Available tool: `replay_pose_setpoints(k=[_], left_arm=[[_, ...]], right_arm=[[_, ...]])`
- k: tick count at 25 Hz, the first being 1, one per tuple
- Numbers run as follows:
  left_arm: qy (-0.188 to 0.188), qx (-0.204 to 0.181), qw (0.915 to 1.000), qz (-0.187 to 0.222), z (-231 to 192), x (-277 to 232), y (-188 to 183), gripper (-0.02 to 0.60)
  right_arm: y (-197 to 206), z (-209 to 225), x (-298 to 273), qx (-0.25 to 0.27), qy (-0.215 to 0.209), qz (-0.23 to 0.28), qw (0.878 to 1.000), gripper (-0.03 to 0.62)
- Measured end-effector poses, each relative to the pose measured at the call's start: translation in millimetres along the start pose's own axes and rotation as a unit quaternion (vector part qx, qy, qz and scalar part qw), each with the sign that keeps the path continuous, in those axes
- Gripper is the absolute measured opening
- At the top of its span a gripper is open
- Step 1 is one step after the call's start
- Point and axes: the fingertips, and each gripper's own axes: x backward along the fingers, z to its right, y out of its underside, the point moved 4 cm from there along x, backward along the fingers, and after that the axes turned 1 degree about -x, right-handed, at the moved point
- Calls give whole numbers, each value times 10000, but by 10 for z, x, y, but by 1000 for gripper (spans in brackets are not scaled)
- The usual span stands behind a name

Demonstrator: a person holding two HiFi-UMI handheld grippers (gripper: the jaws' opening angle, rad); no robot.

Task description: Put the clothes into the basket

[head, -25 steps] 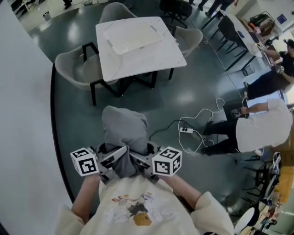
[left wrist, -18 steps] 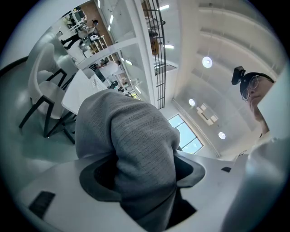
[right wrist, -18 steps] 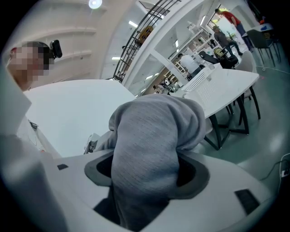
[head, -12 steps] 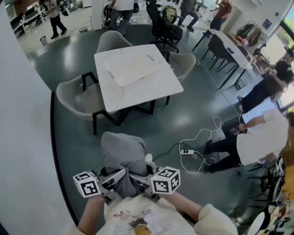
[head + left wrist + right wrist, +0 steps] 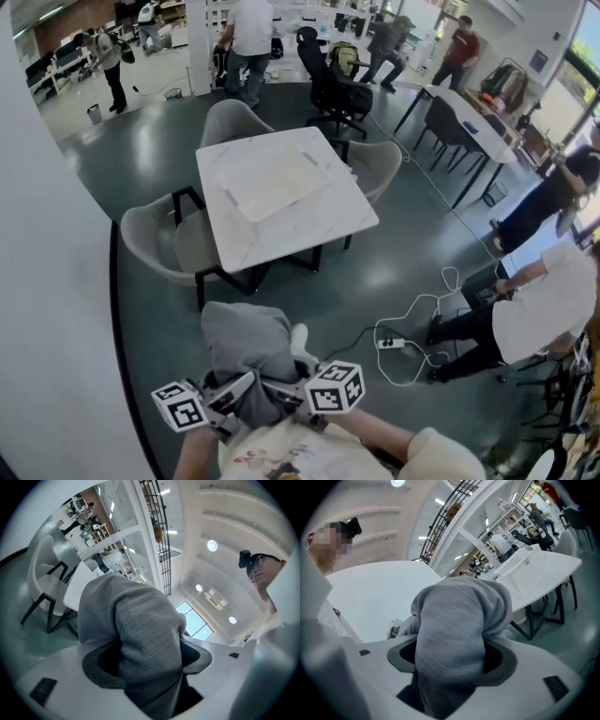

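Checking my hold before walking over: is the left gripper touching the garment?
Touching. In the left gripper view, the left gripper has its jaws clamped on the garment, which bulges out past them.

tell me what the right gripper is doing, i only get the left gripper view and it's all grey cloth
Observer: The right gripper is shut on the same grey garment as the left gripper, the two side by side.
Operator: where's the basket
Observer: The white basket sits on the white table ahead in the head view; the garment is held well short of it.
Operator: anything in the way
Observer: A power strip lies on the floor, right of the straight line to the table.
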Motion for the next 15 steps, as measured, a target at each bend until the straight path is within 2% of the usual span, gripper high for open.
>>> replay_pose_setpoints(k=[6, 15], left_arm=[[-101, 23, 9999, -11, -122, -346, -357, 324], [6, -262, 9987, -437, -297, -1514, -1125, 324]], right_arm=[[-438, 271, -64, -20, -115, 42, 9999, 296], [-1508, 1019, 103, -198, -90, 537, 9983, 296]])
